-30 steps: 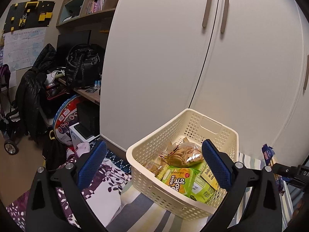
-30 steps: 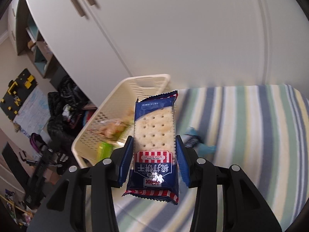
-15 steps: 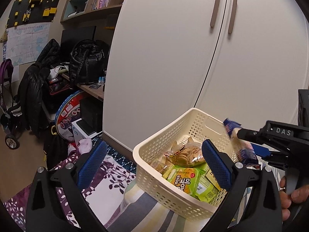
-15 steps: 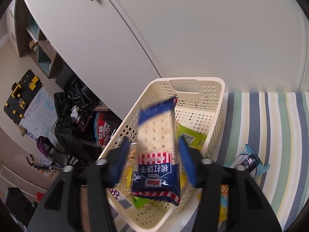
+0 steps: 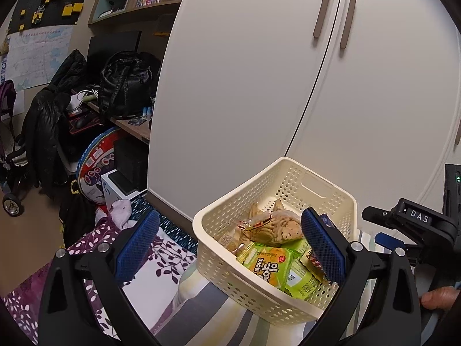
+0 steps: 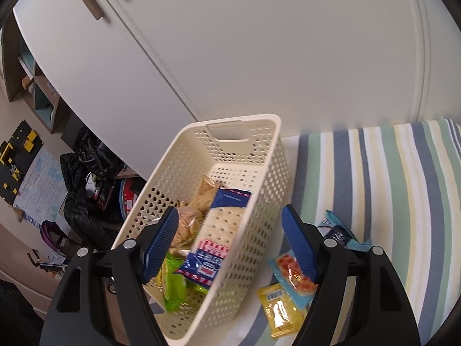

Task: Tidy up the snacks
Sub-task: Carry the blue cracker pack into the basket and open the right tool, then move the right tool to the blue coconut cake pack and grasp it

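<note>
A cream perforated basket point(image 6: 259, 155) point(image 5: 219, 248) stands on the striped bedding. The blue, red and white soda cracker pack point(image 6: 219, 236) lies inside it, leaning on the right wall, over green packs point(image 6: 173, 285) and clear cookie bags point(image 6: 187, 225). My right gripper point(image 6: 230, 243) hovers above the basket, open and empty. In the left wrist view the left gripper point(image 5: 230, 245) is open and empty in front of the basket, with a green-and-yellow pack point(image 5: 268, 265) and a cookie bag point(image 5: 276, 226) between its fingers' lines of sight. The right gripper's body point(image 5: 415, 225) shows at the right edge.
Three loose snack packs lie on the striped bedding point(image 6: 389, 187) right of the basket: a yellow one point(image 6: 278, 311), a light blue one point(image 6: 294, 279), a teal one point(image 6: 337, 230). White wardrobe doors point(image 5: 288, 72) rise behind. A floral blanket point(image 5: 149, 259) and clutter lie left.
The right gripper carried the cracker pack over the basket, opened, and the pack dropped inside. The left gripper stayed open, shifting only slightly.
</note>
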`<act>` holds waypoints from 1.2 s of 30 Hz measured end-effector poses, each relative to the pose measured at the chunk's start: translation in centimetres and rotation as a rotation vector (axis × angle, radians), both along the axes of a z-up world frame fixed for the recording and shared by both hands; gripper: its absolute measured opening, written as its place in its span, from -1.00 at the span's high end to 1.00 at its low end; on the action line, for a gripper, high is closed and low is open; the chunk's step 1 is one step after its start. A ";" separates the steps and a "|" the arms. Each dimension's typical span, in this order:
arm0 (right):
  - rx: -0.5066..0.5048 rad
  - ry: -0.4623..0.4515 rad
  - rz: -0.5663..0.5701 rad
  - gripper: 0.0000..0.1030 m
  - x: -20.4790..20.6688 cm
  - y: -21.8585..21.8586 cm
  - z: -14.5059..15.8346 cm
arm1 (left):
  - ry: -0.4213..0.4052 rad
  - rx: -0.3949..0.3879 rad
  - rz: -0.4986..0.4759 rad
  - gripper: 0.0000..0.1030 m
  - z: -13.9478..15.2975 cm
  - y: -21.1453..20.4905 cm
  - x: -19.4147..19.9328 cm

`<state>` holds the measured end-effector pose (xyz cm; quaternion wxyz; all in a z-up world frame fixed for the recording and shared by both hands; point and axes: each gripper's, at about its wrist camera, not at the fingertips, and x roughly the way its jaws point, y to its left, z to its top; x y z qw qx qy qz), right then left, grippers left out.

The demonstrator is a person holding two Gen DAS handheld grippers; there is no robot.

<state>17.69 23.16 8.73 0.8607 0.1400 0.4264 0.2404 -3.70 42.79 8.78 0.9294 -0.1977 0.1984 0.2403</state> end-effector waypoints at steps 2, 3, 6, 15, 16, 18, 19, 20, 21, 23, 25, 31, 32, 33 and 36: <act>-0.018 0.001 -0.025 -0.43 -0.1 -0.8 -0.3 | 0.000 0.003 -0.002 -0.94 0.0 -0.1 0.1; -0.022 0.006 -0.042 -0.43 -0.1 -1.2 -0.5 | 0.001 0.005 -0.003 -0.94 0.0 -0.1 0.1; -0.028 0.037 -0.090 -0.43 0.2 -2.5 -1.2 | 0.004 0.005 -0.010 -0.94 -0.1 -0.2 0.2; -0.061 0.140 -0.247 -0.53 1.0 -5.7 -4.3 | 0.009 0.004 -0.027 -0.94 -0.1 -0.4 0.3; -0.065 0.149 -0.262 -0.54 1.1 -6.1 -4.6 | 0.009 0.004 -0.030 -0.94 -0.1 -0.5 0.4; -0.073 0.166 -0.285 -0.57 1.2 -6.7 -5.2 | 0.010 0.005 -0.033 -0.94 -0.1 -0.5 0.5; -0.075 0.173 -0.292 -0.58 1.2 -6.9 -5.4 | 0.010 0.006 -0.035 -0.94 -0.1 -0.6 0.5; -0.074 0.181 -0.299 -0.58 1.3 -7.1 -5.6 | 0.011 0.006 -0.036 -0.94 -0.1 -0.6 0.5; -0.072 0.191 -0.307 -0.58 1.4 -7.3 -5.9 | 0.012 0.007 -0.038 -0.94 -0.1 -0.6 0.6; -0.060 0.211 -0.314 -0.58 1.6 -7.5 -6.4 | 0.014 0.007 -0.040 -0.94 -0.1 -0.7 0.6; -0.055 0.227 -0.316 -0.58 1.7 -7.7 -6.9 | 0.015 0.007 -0.041 -0.94 -0.1 -0.6 0.6; -0.052 0.250 -0.318 -0.76 2.3 -7.9 -8.4 | 0.015 0.006 -0.045 -0.94 -0.2 -0.7 0.7; -0.052 0.249 -0.320 -0.77 2.3 -7.9 -8.5 | 0.015 0.006 -0.045 -0.94 -0.2 -0.7 0.7; -0.055 0.250 -0.322 -0.77 2.4 -7.9 -8.7 | 0.015 0.006 -0.044 -0.94 -0.2 -0.7 0.7; -0.067 0.258 -0.326 -0.77 2.8 -7.8 -9.1 | 0.014 -0.007 -0.044 -0.94 -0.2 -0.5 0.7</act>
